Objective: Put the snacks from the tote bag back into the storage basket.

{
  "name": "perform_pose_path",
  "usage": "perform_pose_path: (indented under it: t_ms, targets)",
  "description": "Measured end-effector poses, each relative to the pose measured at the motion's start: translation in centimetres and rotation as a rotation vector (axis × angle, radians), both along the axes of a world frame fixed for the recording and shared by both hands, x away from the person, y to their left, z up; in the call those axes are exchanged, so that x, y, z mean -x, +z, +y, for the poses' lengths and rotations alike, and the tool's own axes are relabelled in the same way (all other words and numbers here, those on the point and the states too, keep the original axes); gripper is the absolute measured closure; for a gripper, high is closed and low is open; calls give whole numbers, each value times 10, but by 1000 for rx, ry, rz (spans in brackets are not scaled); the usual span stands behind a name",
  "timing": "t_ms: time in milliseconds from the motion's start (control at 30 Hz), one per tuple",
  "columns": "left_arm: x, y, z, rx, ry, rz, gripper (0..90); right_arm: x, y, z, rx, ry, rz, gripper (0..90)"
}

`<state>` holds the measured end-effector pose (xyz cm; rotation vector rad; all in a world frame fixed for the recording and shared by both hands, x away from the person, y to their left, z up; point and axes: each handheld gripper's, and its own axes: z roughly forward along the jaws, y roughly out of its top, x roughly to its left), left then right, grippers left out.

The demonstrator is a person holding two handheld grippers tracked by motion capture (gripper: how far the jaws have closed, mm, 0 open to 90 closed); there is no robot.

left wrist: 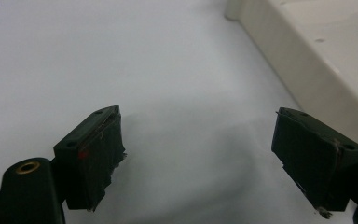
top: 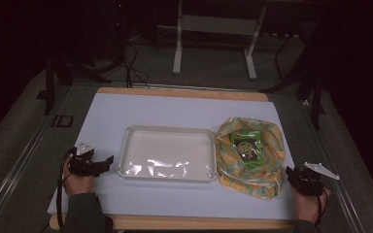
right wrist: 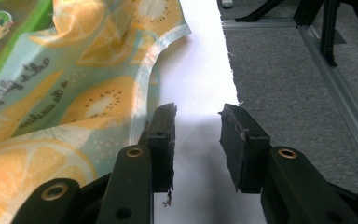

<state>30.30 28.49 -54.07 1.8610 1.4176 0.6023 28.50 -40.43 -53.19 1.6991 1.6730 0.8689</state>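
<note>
Fruit-print bag (top: pixel 252 158) lies crumpled on the right side of your desk (top: pixel 175 109), its mouth spread wide, just beside the right edge of the tray and touching or nearly touching it. Your desk is covered by a white sheet and is the biggest thing before you. Next in size, the cream tray (top: pixel 167 133) sits in the middle of the sheet with nothing lying in it. The bag comes after that, orange and pale green with lemon and kiwi slices printed on it; in your right gripper view its hem (right wrist: pixel 142 88) runs just left of your jaws. Inside the bag's open mouth you can see a green snack packet (top: pixel 246 145) lying flat. Your left gripper (top: pixel 106 161) rests on the sheet just beside the tray's left rim, jaws spread wide with nothing between them. Your right gripper (top: pixel 288 171) sits at the bag's lower right corner near the desk's edge, jaws parted with only bare sheet between them
</note>
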Motion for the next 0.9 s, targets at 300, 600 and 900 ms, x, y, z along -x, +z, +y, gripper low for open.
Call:
perform_pose_path:
  t_ms: [300, 600, 900]
  targets:
    - [1, 0, 1, 17, -18, -8, 169, 3, 6, 1, -42, 24, 12, 646]
    - [1, 0, 0, 4, -17, -10, 174, 0, 17, 6, -33, 72, 45, 649]
    - [1, 0, -2, -8, -20, -12, 182, 3, 28, 3, -50, 106, 60, 657]
